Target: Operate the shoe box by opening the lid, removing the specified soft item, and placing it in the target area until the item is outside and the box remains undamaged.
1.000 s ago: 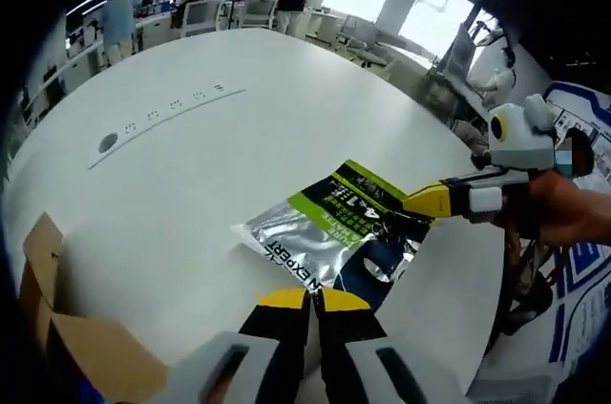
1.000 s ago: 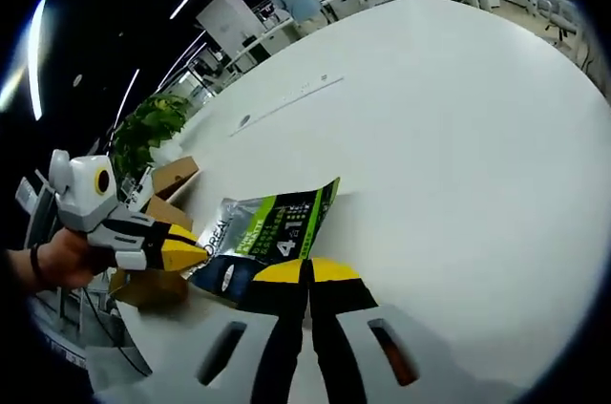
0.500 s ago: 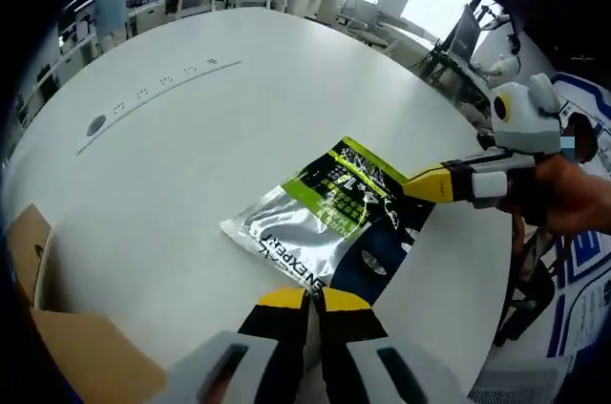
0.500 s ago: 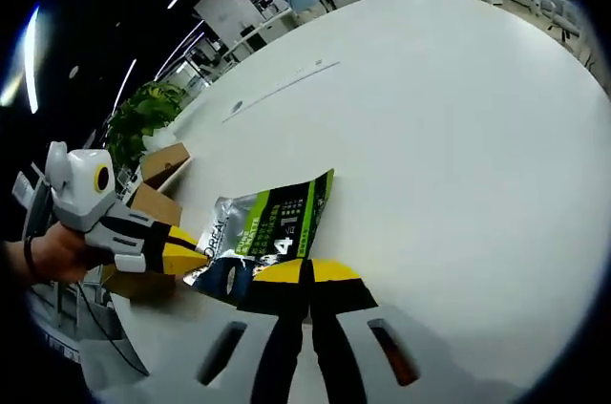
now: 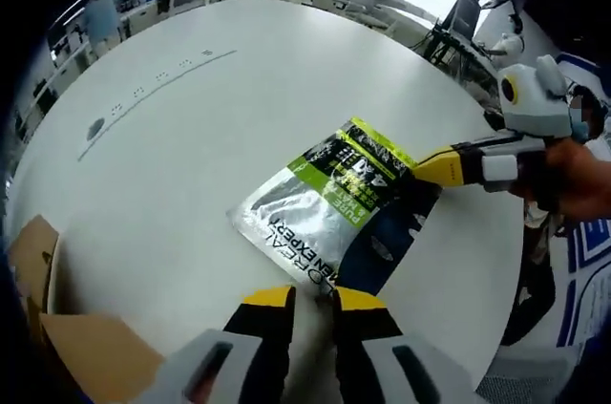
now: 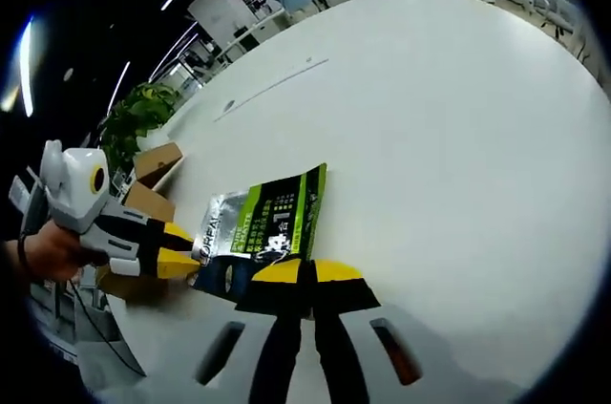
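Broad white round table [image 5: 191, 137]; brown cardboard shoe box [image 5: 57, 328] at its near edge, flaps open, apparently intact. Flat silver, green and navy foil pouch [image 5: 334, 208] fully out of the box, lying on the table near the edge beside both tools. Right gripper [image 6: 296, 280] clenched on the pouch's navy corner; left gripper [image 5: 310, 301] slightly parted, just short of the silver edge, grasping nothing. Lid opening and removal apparently done; remaining, by judgement: letting go of the pouch in the target area.
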A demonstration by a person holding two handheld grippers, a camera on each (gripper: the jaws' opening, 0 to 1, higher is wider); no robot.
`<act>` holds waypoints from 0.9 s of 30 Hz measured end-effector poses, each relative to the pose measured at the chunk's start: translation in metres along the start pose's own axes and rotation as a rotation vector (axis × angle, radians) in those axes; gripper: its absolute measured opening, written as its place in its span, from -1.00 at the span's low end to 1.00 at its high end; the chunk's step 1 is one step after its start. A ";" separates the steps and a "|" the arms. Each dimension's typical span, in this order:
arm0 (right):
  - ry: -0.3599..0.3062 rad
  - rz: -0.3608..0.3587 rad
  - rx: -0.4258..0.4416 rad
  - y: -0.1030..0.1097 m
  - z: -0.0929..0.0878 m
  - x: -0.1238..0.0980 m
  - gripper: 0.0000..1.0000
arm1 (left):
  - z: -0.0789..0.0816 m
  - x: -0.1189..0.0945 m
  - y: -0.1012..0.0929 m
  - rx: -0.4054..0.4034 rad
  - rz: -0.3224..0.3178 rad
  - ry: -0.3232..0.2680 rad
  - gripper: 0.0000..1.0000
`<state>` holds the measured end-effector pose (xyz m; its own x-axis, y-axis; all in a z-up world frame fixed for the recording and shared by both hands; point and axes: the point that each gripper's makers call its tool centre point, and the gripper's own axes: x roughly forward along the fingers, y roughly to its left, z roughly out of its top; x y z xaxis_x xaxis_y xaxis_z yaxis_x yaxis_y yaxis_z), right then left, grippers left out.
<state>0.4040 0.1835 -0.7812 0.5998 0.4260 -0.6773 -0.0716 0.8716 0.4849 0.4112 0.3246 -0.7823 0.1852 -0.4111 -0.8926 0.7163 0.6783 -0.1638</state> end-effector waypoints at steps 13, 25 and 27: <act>-0.045 -0.020 0.006 -0.003 0.014 -0.019 -0.96 | 0.008 -0.022 0.004 -0.046 -0.009 -0.061 -0.64; -0.083 -0.016 -0.016 0.018 0.025 -0.036 -0.94 | 0.014 -0.051 0.017 -0.065 0.007 -0.148 -0.64; -0.086 -0.010 -0.022 0.024 0.026 -0.037 -0.93 | 0.015 -0.057 0.019 -0.077 0.003 -0.172 -0.64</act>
<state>0.4008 0.1826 -0.7300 0.6670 0.3959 -0.6312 -0.0827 0.8812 0.4654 0.4242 0.3517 -0.7286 0.3040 -0.5025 -0.8093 0.6635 0.7214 -0.1987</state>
